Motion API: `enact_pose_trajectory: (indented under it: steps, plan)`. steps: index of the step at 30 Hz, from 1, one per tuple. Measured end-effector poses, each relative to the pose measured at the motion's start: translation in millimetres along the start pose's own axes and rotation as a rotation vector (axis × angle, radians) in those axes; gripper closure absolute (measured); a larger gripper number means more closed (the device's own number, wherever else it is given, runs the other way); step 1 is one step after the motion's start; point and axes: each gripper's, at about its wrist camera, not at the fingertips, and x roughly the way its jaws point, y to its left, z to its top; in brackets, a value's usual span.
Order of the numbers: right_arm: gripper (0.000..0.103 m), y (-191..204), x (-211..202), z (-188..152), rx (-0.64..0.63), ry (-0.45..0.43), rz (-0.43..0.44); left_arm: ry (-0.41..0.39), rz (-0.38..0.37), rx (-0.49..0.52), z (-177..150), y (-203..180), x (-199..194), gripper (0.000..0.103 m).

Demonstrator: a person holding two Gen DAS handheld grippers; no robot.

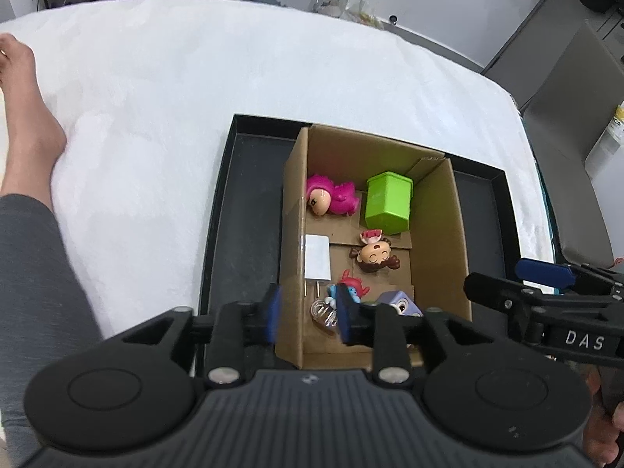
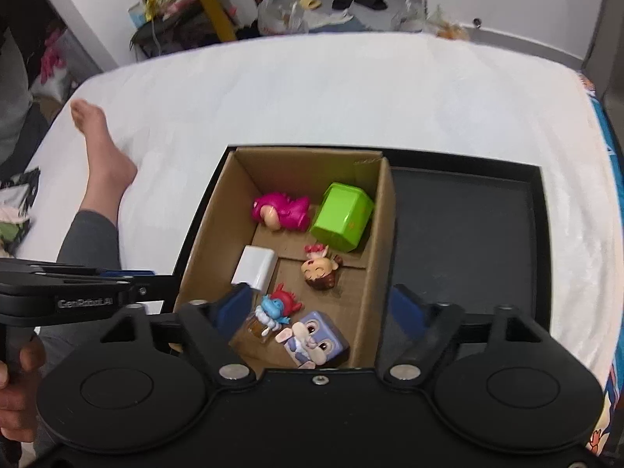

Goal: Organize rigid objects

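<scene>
A cardboard box sits in a black tray on the white bed, holding a pink doll, a green bin, a white charger, a brown-haired figurine, a blue red-haired figure and a purple bunny cube. The left gripper hangs partly open over the box's near corner, nothing pinched — the right gripper stands wide and empty above the toys.

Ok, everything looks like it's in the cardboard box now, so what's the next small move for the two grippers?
Probably lift both clear of the box. The left gripper and right gripper are open with nothing held, the toys, green bin and charger lie inside, and the black tray beside it holds nothing to fetch.
</scene>
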Motion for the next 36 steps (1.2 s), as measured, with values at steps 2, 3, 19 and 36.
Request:
enact_pose_trajectory:
  steps: [2, 3, 19, 36]
  plan:
    - [0.022, -4, -6, -2, 0.015, -0.013, -0.002, -0.004, 0.006, 0.003, -1, -2, -7, 0.053]
    - [0.019, -5, -7, -3, 0.02, -0.016, -0.004, -0.008, 0.01, 0.005, -2, -3, -10, 0.046]
    - [0.0, -25, -50, -22, 0.128, -0.123, -0.015, -0.122, 0.062, 0.07, -11, -15, -64, 0.019]
    - [0.0, -21, -82, -43, 0.16, -0.182, -0.003, -0.19, 0.01, 0.137, -30, -23, -116, 0.012]
